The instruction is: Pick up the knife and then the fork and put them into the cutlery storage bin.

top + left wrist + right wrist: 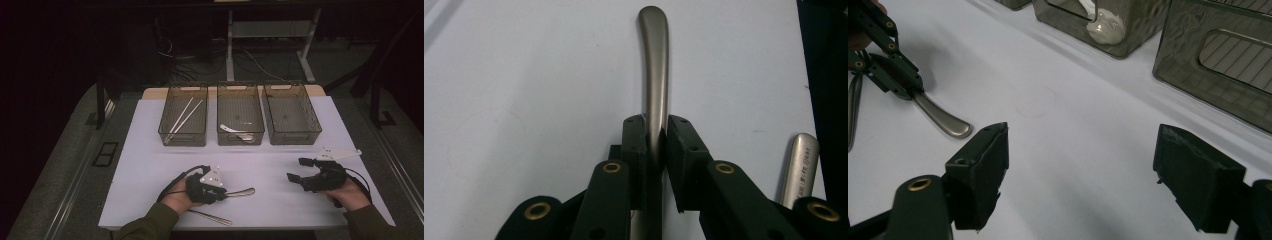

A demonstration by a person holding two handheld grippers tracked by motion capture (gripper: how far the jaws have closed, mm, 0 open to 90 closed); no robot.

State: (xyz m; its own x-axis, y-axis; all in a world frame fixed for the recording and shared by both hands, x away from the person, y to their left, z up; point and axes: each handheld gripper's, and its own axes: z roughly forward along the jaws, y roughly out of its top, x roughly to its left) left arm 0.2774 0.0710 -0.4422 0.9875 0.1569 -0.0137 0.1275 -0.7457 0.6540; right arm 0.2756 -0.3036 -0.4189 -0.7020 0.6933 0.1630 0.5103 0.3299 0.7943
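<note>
Spoon [655,60]: on the bench, near your side of the middle bin [240,120], handle clamped in your left gripper [225,192] for lifting.
Right gripper [1080,175]: jaws apart, empty, waiting right of that bin.

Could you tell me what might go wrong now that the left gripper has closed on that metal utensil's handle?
1. The left gripper pinches the smooth, tapering utensil handle with only its pad tips, so the handle could slip or swivel on lifting.
2. A second utensil lies right beside the jaws and may get nudged off the table's near edge.
3. The right gripper hovers open above bare table, so it cannot steady a drop.
</note>
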